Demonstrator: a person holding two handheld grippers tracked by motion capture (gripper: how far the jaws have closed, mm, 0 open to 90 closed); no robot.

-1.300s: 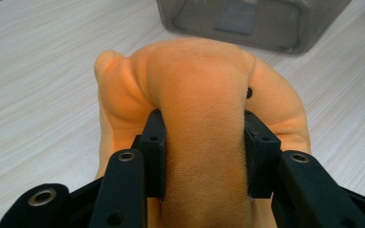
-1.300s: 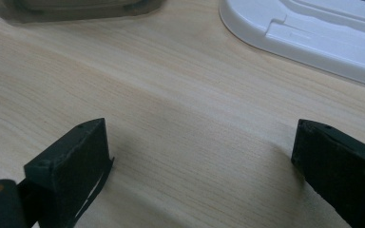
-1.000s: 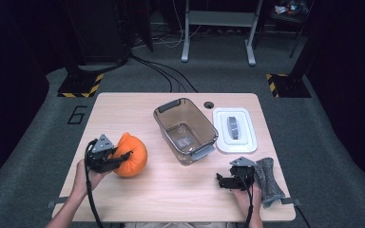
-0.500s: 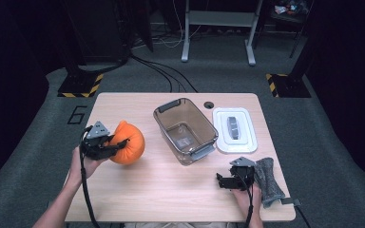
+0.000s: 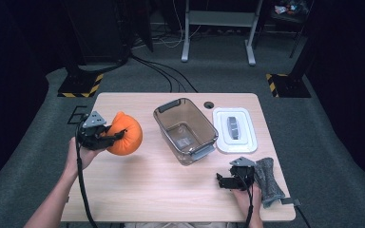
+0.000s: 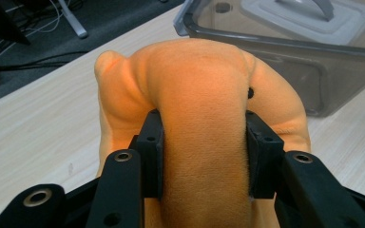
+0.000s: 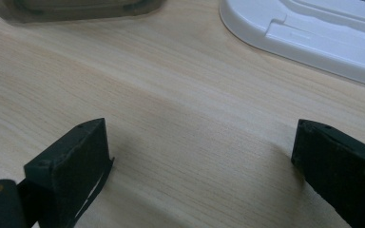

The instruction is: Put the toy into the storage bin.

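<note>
An orange plush toy (image 5: pixel 125 134) hangs above the left part of the wooden table (image 5: pixel 147 190), and my left gripper (image 5: pixel 111 136) is shut on it. In the left gripper view the plush toy (image 6: pixel 199 95) bulges out between the two jaws of the left gripper (image 6: pixel 204 156), which squeeze its middle. A clear plastic bin (image 5: pixel 185 129) stands empty at the table's centre, to the right of the toy. My right gripper (image 5: pixel 222 181) rests low near the front edge; its jaws (image 7: pixel 202 152) stand wide apart over bare wood.
A white lid (image 5: pixel 234 129) with a grey handle lies flat right of the bin. A grey cloth (image 5: pixel 267 180) lies beside the right hand. The bin wall (image 6: pixel 313 66) is just beyond the toy. Floor cables and stand legs lie past the table.
My left gripper has lifted the orange plush toy off the table and carried it away from the person. The right gripper has stayed where it was.
</note>
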